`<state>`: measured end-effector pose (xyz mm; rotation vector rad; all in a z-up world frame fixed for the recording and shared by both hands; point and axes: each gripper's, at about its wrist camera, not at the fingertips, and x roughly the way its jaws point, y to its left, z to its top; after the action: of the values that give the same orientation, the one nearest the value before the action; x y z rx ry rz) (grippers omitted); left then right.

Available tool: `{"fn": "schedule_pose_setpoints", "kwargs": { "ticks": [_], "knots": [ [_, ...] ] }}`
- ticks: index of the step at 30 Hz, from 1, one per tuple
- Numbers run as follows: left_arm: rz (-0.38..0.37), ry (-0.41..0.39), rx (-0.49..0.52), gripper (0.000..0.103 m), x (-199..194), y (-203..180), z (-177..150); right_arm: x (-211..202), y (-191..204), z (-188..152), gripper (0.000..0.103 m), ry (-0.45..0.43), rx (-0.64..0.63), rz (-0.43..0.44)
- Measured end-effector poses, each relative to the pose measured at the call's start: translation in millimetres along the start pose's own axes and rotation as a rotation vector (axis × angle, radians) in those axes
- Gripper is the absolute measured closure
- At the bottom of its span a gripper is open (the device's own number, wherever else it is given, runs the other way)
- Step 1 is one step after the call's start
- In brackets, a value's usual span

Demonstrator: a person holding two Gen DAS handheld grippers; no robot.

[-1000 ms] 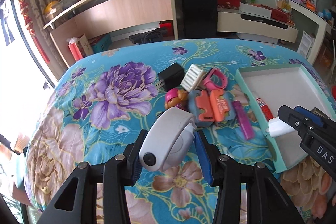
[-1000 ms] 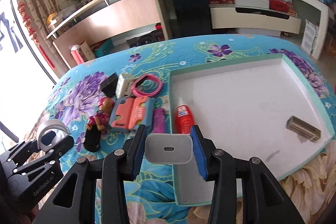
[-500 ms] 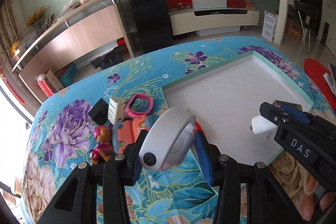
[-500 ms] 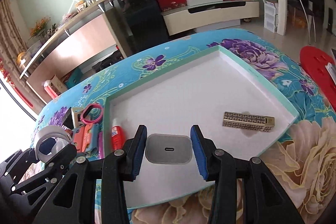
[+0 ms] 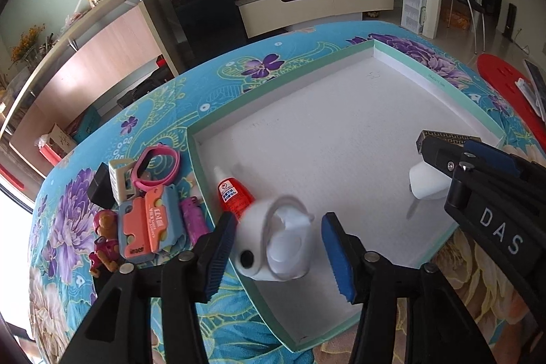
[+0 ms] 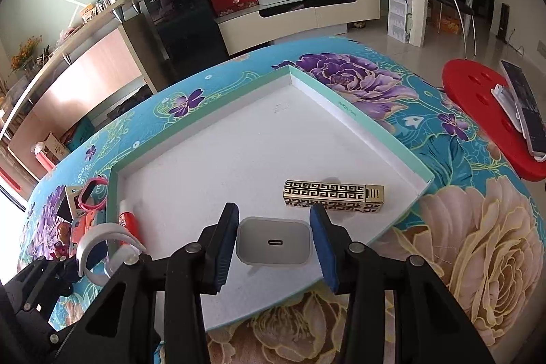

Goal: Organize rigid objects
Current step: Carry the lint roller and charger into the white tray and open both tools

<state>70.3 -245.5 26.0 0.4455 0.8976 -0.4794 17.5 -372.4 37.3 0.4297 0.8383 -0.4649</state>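
Charger, white with a slot port facing the camera, pinched between the blue-padded jaws of the right gripper and held over the near part of the teal-rimmed tray, with its shadow showing on the white floor beneath in the left wrist view. Gold patterned lighter lying flat inside the tray just beyond the charger, near the right rim. Jaws of the left gripper spread wide over the tray's near-left rim, with a rounded white gadget between them, blurred, close against the left pad and clear of the right one. Red glue bottle lying inside the tray along its left wall, nozzle pointing away. Outside the tray on the flowered desk, a tight cluster: purple lighter just beside the rim, orange and blue case next to it, pink wristband beyond, black block and toy figure farthest left.
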Motion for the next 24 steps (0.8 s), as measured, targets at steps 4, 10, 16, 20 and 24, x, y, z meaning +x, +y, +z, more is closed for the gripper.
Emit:
{"fn": "schedule_pose_setpoints", "kwargs": {
  "ticks": [4, 10, 16, 20, 24],
  "knots": [
    [0.002, -0.004, -0.044, 0.031, -1.0, 9.7, -1.1, -0.4, 3.2, -0.1, 0.058, 0.001, -0.022, -0.029],
    [0.035, 0.007, -0.106, 0.024, -0.9, 27.0, -9.3, -0.2, 6.6, -0.4, 0.039, -0.003, -0.041, -0.030],
    [0.057, -0.005, -0.191, 0.011, -3.9, 49.3, -18.0, 1.9, 11.1, -1.0, 0.022, -0.007, -0.064, -0.053],
    [0.084, -0.025, -0.231, 0.005, -8.3, 63.0, -21.5, 3.8, 12.7, -1.2, 0.022, -0.004, -0.072, -0.065],
    [0.116, -0.043, -0.275, 0.000, -9.7, 78.9, -24.9, 6.0, 15.4, -2.0, 0.022, -0.001, -0.084, -0.073]
  ]
}}
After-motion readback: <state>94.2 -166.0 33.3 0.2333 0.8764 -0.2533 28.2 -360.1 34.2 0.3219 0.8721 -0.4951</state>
